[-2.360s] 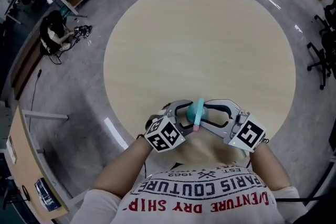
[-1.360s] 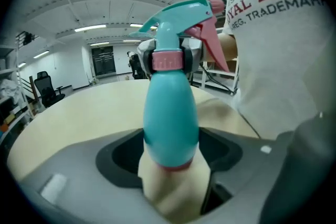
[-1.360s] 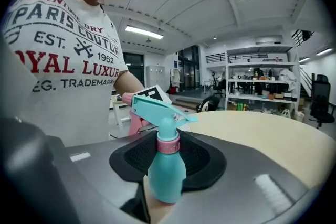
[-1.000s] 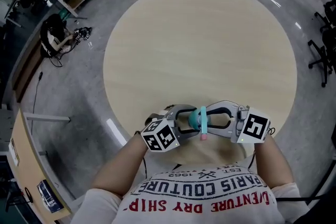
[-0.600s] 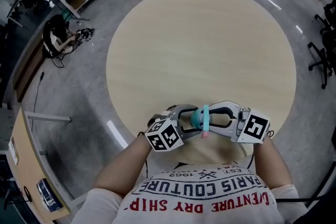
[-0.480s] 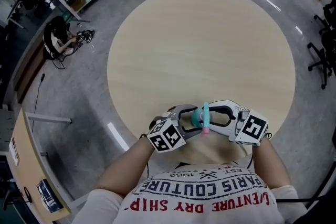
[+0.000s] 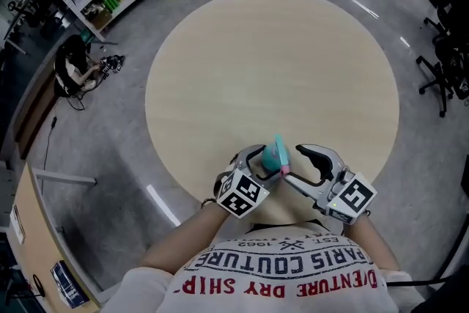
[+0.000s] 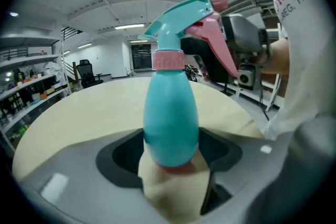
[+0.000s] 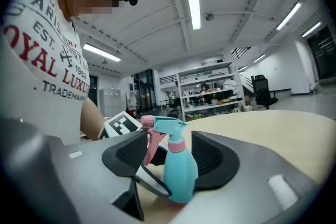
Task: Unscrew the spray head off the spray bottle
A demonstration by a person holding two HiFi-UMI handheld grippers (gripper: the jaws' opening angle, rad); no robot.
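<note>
Teal spray bottle (image 8: pixel 170 113), pink trigger (image 8: pixel 218 42)

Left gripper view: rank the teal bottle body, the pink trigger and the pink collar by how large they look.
1. teal bottle body, largest by far, though it is also nearest the camera.
2. pink trigger.
3. pink collar, smallest.
</note>
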